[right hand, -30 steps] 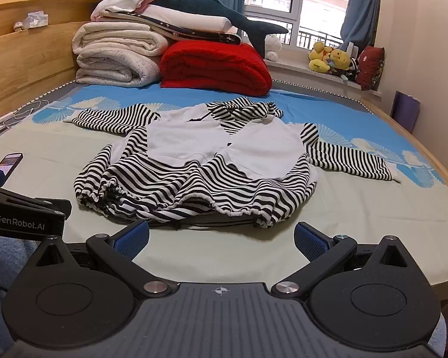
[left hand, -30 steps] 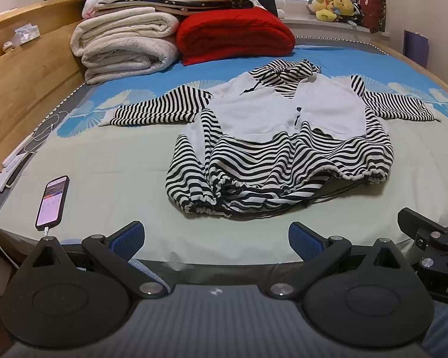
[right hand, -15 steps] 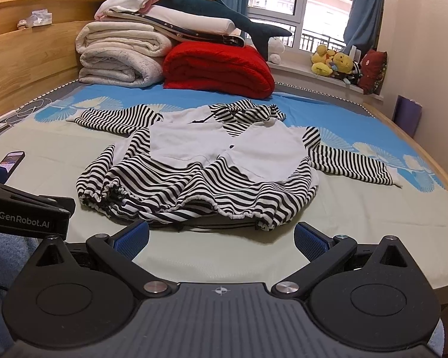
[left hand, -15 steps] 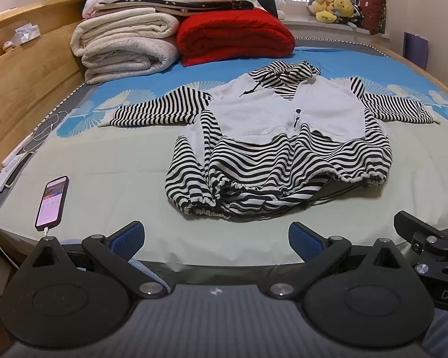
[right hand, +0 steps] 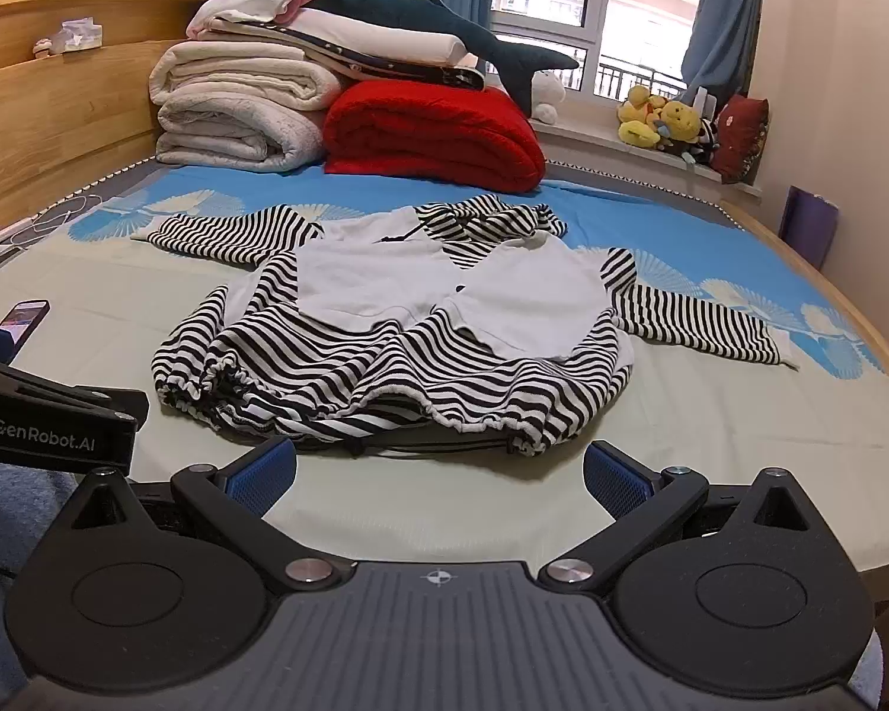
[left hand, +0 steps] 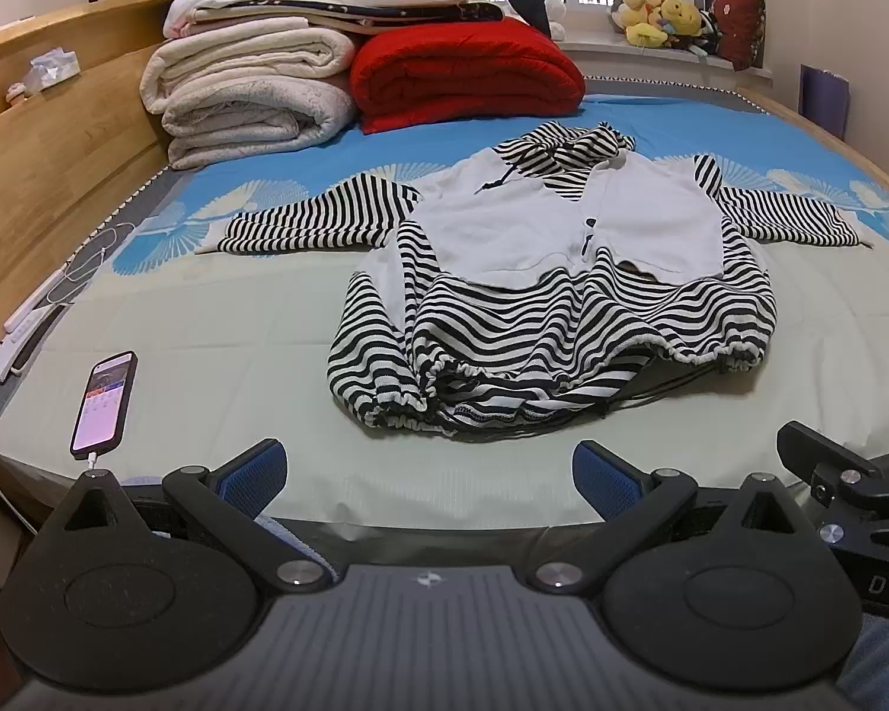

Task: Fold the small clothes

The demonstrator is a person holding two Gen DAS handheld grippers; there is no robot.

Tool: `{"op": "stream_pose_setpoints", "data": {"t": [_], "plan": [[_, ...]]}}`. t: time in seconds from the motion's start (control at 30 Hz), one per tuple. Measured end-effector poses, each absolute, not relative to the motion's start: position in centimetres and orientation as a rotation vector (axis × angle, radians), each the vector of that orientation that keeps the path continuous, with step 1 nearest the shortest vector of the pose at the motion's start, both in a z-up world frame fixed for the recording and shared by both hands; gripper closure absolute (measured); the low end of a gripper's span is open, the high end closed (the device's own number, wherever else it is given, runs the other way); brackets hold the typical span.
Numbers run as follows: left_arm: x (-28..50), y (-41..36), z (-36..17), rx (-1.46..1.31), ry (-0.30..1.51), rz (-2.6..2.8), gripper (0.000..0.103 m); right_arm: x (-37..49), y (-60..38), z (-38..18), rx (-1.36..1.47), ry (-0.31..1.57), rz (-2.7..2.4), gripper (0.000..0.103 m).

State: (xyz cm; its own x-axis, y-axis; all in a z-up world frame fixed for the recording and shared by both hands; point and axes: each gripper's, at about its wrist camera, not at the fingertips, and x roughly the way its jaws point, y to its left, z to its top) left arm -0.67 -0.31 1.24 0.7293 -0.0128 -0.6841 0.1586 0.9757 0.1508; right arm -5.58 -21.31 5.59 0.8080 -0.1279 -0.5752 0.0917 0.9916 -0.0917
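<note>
Home bedroom: bed [left hand: 219,355], folded blankets [left hand: 249,101], windowsill plush toys [right hand: 664,118].

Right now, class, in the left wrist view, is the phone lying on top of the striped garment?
No, the phone lies on the sheet well left of the striped garment.

At the left edge of the right wrist view, the phone [right hand: 25,320] is partly hidden behind the left gripper's black body. In the left wrist view its screen [left hand: 102,400] is too small to read, and the right gripper [left hand: 859,492] is cut off at the frame's right edge.
</note>
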Motion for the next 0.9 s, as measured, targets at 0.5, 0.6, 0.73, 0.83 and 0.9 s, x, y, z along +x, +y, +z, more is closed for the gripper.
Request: {"op": "stream_pose_setpoints", "data": {"t": [0.5, 0.6, 0.73, 0.83, 0.9], "plan": [[-0.8, -0.44, 1.41, 0.203, 0.75, -0.096, 0.0, -5.42, -21.32, 5.49, -0.062, 0.622, -0.118, 0.001], [-0.78, -0.44, 1.39, 0.202, 0.75, -0.097, 0.0, -5.38, -21.32, 5.48, -0.06, 0.622, -0.117, 0.001], [-0.81, -0.45, 1.34, 0.203, 0.75, -0.095, 0.0, -5.39, -21.25, 5.48, -0.062, 0.621, -0.116, 0.001], [-0.84, -0.43, 1.28, 0.202, 0.751, -0.098, 0.0, -5.36, -21.23, 5.49, -0.059, 0.622, -0.115, 0.001], [-0.84, -0.44, 1.3, 0.204, 0.75, -0.097, 0.0, -5.35, -21.22, 5.48, -0.058, 0.623, -0.114, 0.001]]}}
